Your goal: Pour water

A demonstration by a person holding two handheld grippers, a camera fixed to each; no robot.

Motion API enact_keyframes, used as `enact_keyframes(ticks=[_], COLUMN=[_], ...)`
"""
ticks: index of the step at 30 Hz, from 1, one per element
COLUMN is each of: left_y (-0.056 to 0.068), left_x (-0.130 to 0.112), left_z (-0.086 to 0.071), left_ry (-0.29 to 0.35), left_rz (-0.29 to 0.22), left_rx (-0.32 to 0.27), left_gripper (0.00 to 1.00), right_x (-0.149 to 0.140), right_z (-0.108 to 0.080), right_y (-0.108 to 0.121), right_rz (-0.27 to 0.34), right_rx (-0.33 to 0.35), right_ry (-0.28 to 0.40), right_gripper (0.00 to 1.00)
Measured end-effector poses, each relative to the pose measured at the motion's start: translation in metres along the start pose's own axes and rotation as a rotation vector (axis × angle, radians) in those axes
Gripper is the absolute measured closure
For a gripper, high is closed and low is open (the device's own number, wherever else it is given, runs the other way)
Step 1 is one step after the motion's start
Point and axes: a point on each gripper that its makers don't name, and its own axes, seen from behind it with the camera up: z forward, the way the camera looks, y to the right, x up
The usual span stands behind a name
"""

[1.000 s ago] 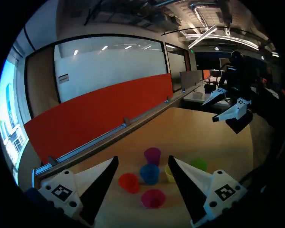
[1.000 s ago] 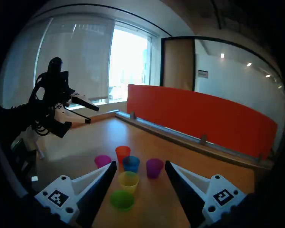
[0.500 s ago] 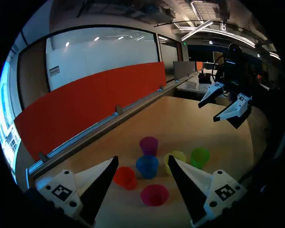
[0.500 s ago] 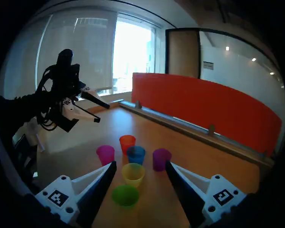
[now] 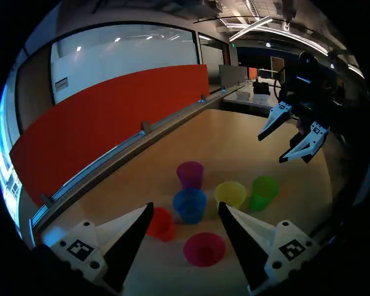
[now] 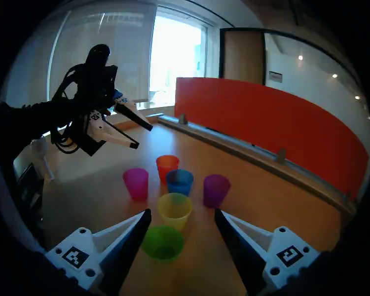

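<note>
White fingers with black inner faces stand wide apart on your left gripper (image 5: 184,204), holding nothing. Between their tips, in the left gripper view, a blue cup (image 5: 190,204) sits on the wooden table (image 5: 224,143), touched by neither finger. A purple cup (image 5: 190,173) stands just behind it. An orange cup (image 5: 160,223) is beside the left finger, a pink cup (image 5: 203,249) is nearest the camera, and a yellow cup (image 5: 230,193) and a green cup (image 5: 263,191) are off to the right. All six stand upright and close together; you cannot tell whether any holds water. Your right gripper (image 6: 181,211) is spread just as wide and is also empty. It faces the same cluster from another side, with the yellow cup between its tips and the green cup nearest. Beyond the cups, an orange partition (image 5: 111,108) runs along the table's far edge.
</note>
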Motion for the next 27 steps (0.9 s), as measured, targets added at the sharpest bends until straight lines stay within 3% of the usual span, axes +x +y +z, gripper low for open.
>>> enact_keyframes(ticks=[14, 27], left_y=[0.0, 0.011], left_x=[-0.018, -0.034], left_z=[0.014, 0.016], left_ry=[-0.033, -0.064], left_rz=[0.002, 0.012], left_rx=[-0.013, -0.037], left_gripper=[0.03, 0.03], right_x=[-0.037, -0.073], right_z=[0.009, 0.01], right_y=[-0.007, -0.02], right_rz=[0.001, 0.005], right_rx=[0.02, 0.037], right_ry=[-0.054, -0.107], right_gripper=[0.01, 0.01])
